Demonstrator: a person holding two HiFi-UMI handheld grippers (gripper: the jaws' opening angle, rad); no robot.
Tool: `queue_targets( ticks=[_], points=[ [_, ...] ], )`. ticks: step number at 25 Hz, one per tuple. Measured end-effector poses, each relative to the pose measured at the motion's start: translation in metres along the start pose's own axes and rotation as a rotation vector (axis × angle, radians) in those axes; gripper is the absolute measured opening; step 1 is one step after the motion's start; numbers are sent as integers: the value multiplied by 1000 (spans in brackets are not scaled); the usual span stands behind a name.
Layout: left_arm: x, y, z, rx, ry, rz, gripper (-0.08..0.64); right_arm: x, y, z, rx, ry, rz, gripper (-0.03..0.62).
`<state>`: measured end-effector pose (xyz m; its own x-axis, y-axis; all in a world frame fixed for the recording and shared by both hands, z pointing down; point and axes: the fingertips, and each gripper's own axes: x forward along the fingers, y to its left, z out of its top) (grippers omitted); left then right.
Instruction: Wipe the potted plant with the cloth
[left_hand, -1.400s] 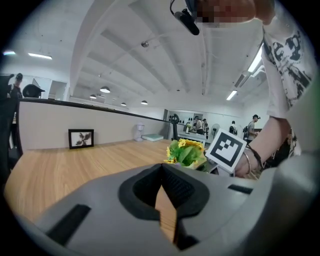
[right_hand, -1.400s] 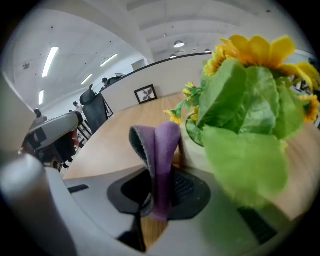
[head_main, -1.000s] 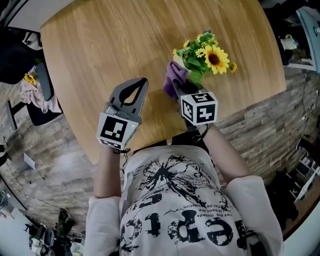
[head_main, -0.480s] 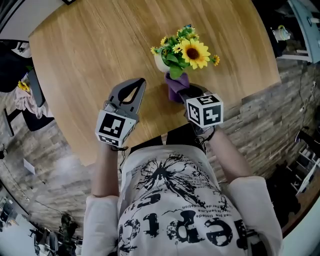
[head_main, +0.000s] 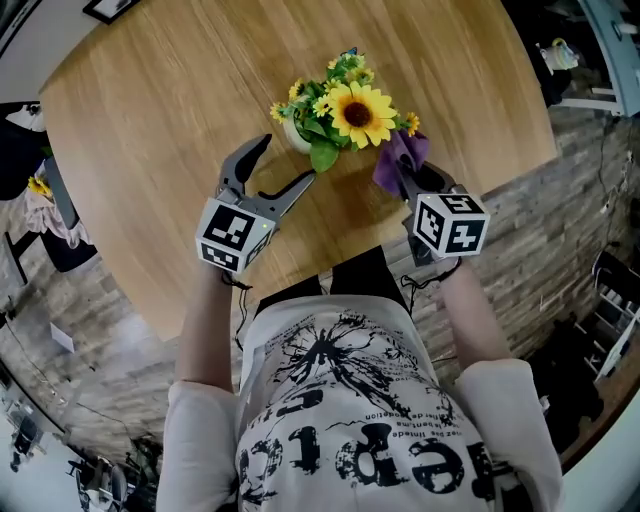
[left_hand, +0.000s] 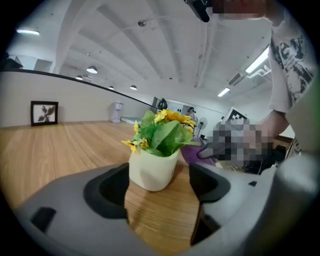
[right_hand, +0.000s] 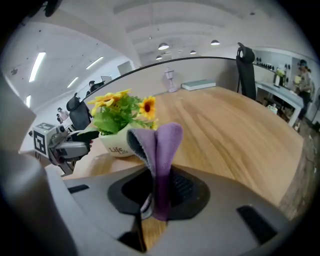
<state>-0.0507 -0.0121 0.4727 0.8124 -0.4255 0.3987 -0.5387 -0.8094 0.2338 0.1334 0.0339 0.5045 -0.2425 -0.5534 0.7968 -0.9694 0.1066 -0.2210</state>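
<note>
The potted plant, a cream pot (head_main: 292, 136) with green leaves and a sunflower (head_main: 353, 112), stands on the round wooden table (head_main: 150, 120). My left gripper (head_main: 285, 160) sits just in front of the pot; its jaws are opening, and nothing is pressed between them. In the left gripper view the pot (left_hand: 152, 167) stands just beyond the gap of the left gripper (left_hand: 159, 186). My right gripper (head_main: 412, 178) is to the right of the plant, shut on a folded purple cloth (head_main: 398, 158). The cloth (right_hand: 160, 147) rises upright from the right gripper (right_hand: 157, 192), close beside the pot (right_hand: 117, 145).
The table's near edge (head_main: 330, 262) runs just in front of my body. Beyond it lies a stone-patterned floor (head_main: 560, 230). A framed picture (left_hand: 44, 112) hangs on the far wall. A dark chair (right_hand: 246, 67) stands past the table.
The left jaws went from shut to open and moved up to the pot. The right gripper carried the cloth from the plant's left, past its front, to its right side.
</note>
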Motion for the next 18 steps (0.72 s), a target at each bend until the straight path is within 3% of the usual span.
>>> queue_targets(
  ticks=[3, 8, 18],
  points=[
    [19, 6, 0, 32, 12, -15, 453, 0, -23, 11, 23, -17, -34, 74],
    [44, 11, 12, 97, 18, -73, 536, 1, -46, 31, 54, -51, -50, 74],
    [73, 8, 15, 167, 37, -185, 552, 12, -52, 56, 98, -85, -16, 74]
  ],
)
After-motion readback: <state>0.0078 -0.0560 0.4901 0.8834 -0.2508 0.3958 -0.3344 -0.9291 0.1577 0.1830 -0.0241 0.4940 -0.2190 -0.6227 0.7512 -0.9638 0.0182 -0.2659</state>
